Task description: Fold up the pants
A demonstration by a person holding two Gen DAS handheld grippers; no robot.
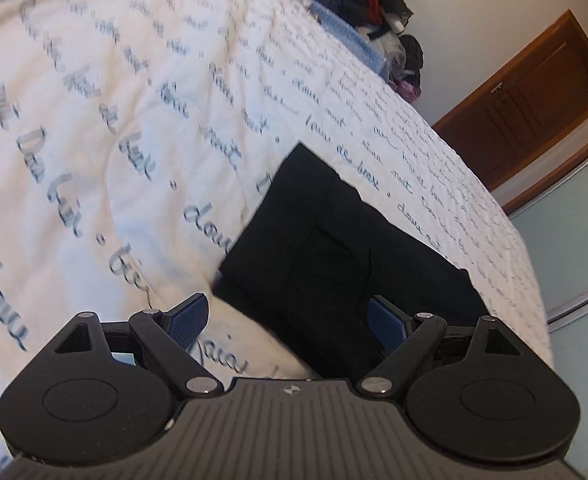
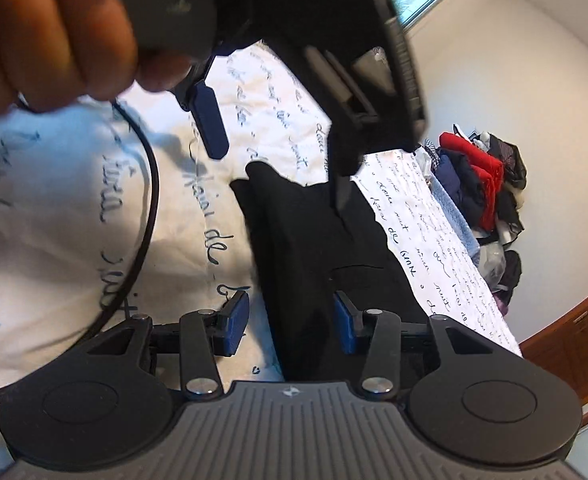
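Note:
Black pants lie folded into a compact rectangle on a white bedspread printed with blue script. My left gripper hovers over their near end, jaws wide open, one blue pad over the white cover and the other over the fabric. In the right wrist view, the pants run away from my right gripper. It is open, with the pants' left edge between its pads and neither pad pressing. A hand holds the left gripper above the pants' far end.
A heap of red, blue and dark clothes sits at the bed's far side, against the wall. A brown wooden door stands beyond the bed's right edge. A black cable hangs from the hand across the bedspread.

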